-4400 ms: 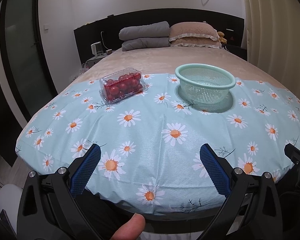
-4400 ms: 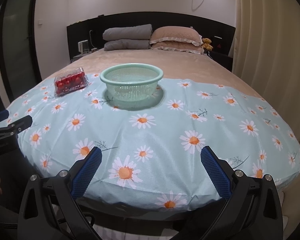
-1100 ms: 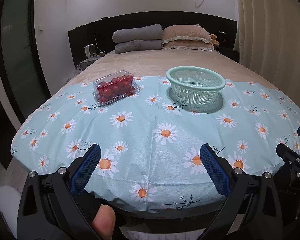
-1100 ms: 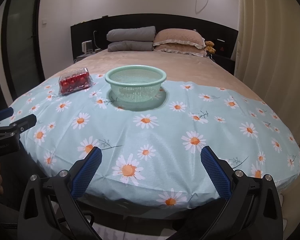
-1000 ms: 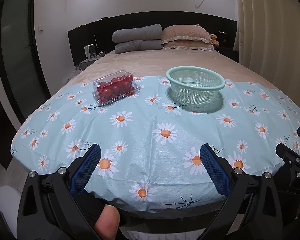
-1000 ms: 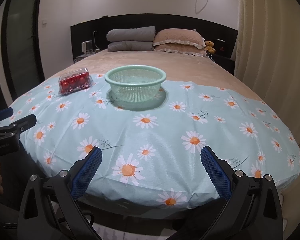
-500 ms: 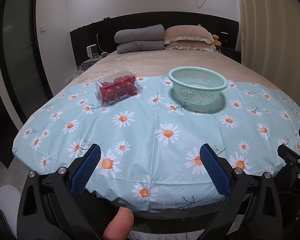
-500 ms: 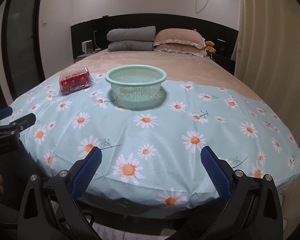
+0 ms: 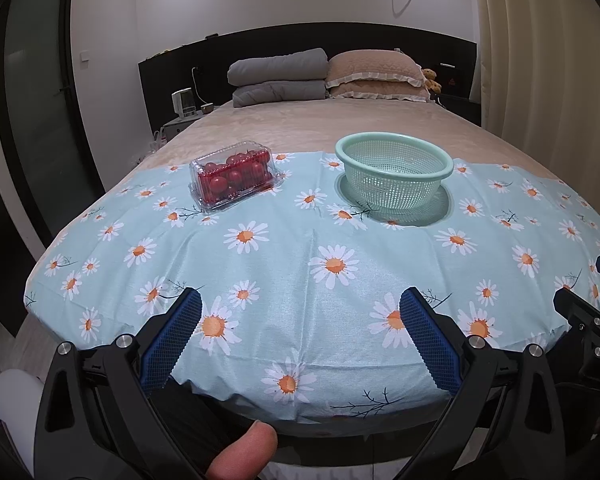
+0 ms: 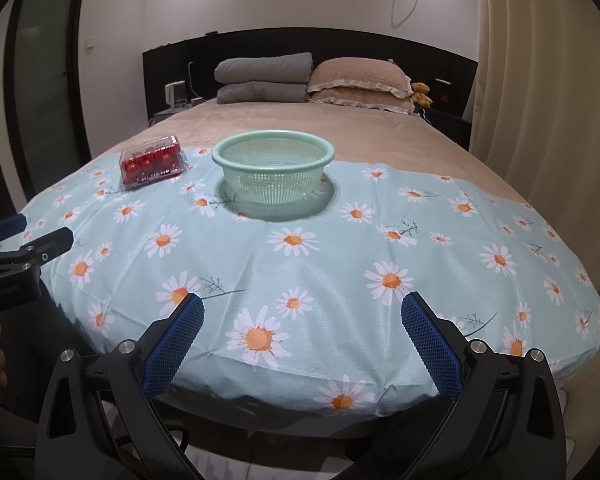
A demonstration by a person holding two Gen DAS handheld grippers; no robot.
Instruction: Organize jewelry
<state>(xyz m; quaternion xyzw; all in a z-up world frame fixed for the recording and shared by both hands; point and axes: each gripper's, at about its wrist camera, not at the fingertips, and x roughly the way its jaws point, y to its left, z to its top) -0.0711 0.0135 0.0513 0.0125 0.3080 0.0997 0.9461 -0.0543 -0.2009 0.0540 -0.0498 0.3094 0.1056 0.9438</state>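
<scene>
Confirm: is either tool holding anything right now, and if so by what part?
Nothing is held. The left tool and right tool are both open above the near edge of the daisy cloth, short of the clear box and the green basket.

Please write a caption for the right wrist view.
Open right gripper faces a green basket and clear box of red balls on daisy cloth.

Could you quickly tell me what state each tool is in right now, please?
Left tool: open, holding nothing.
Right tool: open, holding nothing.
</scene>
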